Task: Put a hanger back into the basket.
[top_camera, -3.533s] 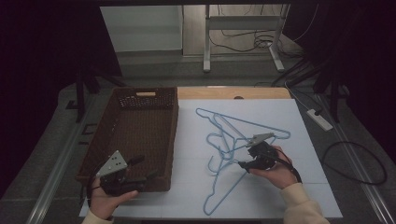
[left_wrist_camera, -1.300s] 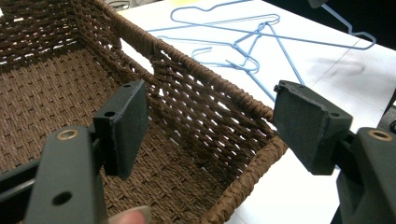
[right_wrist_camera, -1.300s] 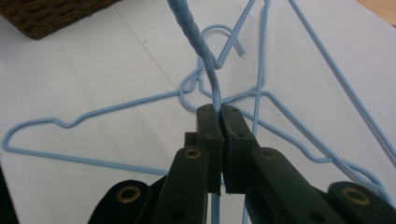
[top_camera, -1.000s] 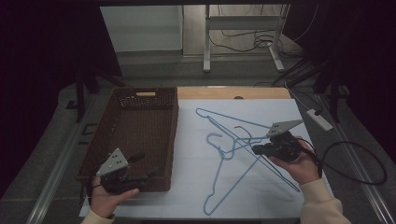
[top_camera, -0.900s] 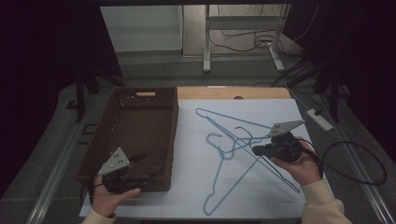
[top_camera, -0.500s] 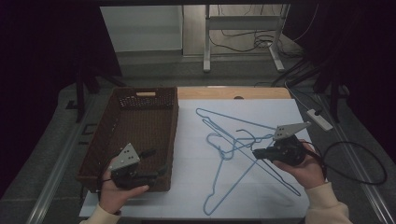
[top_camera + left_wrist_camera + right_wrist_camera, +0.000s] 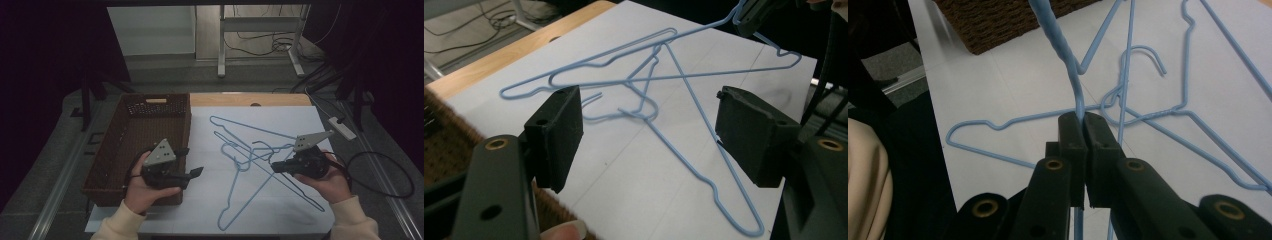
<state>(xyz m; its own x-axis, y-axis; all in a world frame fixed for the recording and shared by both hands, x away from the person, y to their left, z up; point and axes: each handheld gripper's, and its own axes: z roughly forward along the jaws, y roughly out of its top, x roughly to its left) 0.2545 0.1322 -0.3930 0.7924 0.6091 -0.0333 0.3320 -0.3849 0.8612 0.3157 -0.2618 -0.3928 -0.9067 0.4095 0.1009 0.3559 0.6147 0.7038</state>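
We are pinching one blue wire hanger point(image 7: 1075, 85) in our right gripper point(image 7: 274, 168), jaws pressed together on the wire just below its twisted neck, as the right gripper view is showing. That hanger is rising up and away from the jaws toward the brown wicker basket point(image 7: 131, 145), while the rest of the tangle of blue hangers point(image 7: 250, 155) is lying on the white sheet point(image 7: 210, 210) just ahead of and beneath this gripper. At least three hangers seem to be crossing one another there, hooks and shoulders interlaced, so we are judging that the clamped one is not yet free of the pile.

Our left gripper point(image 7: 194, 161) is hovering with its jaws wide apart and nothing between them. In the left gripper view the tangle is lying ahead of the open pads point(image 7: 558, 131), well short of contact, and the basket is sitting just behind and to the side of this gripper, at the sheet's edge.

The basket is looking empty from above, so we are reckoning the work is at an early stage: one hanger gripped, none put away. What is remaining, as we are reading it, is separating the gripped hanger, probably with the left gripper steadying the others, and carrying each across to the basket.
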